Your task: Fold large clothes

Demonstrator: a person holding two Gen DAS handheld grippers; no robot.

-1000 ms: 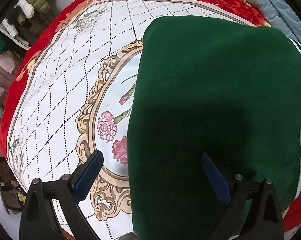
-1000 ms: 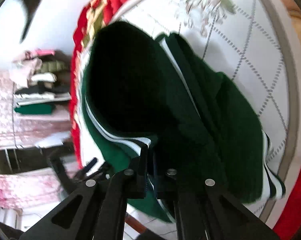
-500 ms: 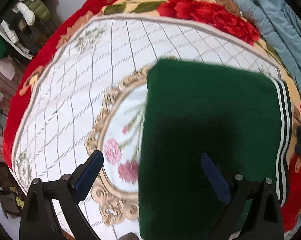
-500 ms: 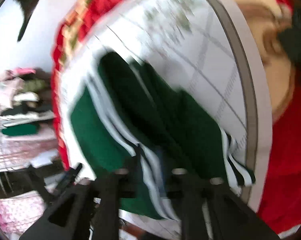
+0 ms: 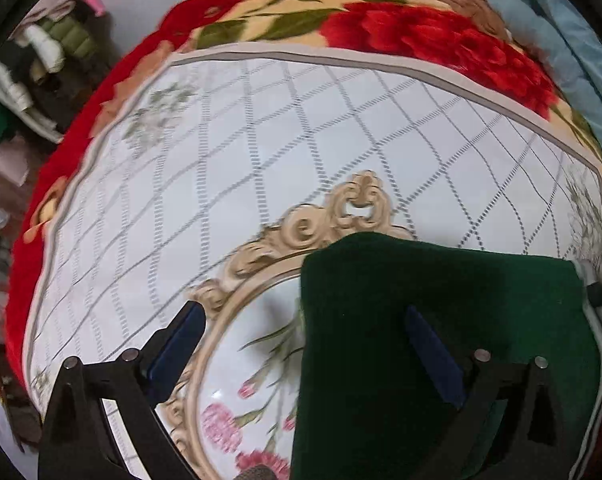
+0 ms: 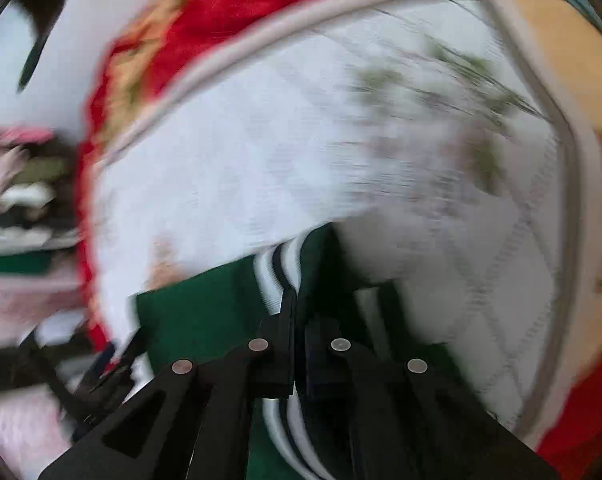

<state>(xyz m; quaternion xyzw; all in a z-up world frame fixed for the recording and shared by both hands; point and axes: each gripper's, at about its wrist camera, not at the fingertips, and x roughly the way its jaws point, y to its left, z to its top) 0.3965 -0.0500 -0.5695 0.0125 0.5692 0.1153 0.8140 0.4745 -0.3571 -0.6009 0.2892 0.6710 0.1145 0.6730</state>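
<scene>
A dark green garment [image 5: 441,320] with white and dark side stripes lies folded on a white quilted mat [image 5: 261,152] with a gold oval frame and pink flowers. My left gripper [image 5: 301,344] is open and empty above the garment's left edge; its right finger [image 5: 429,344] is over the green cloth, its left finger over the mat. In the blurred right wrist view my right gripper [image 6: 299,312] is shut on the garment's striped edge [image 6: 273,272]. The other gripper shows at the lower left there.
A red floral blanket [image 5: 421,36] lies under the mat. Light blue cloth [image 5: 573,52] is at the far right. Stacked clothes [image 5: 41,56] sit on shelves at the left. The mat's grey border [image 6: 573,184] curves round the right wrist view.
The green garment has slid toward me and down in the left wrist view, uncovering much more mat. The right gripper swung with the striped edge, still shut on it.
</scene>
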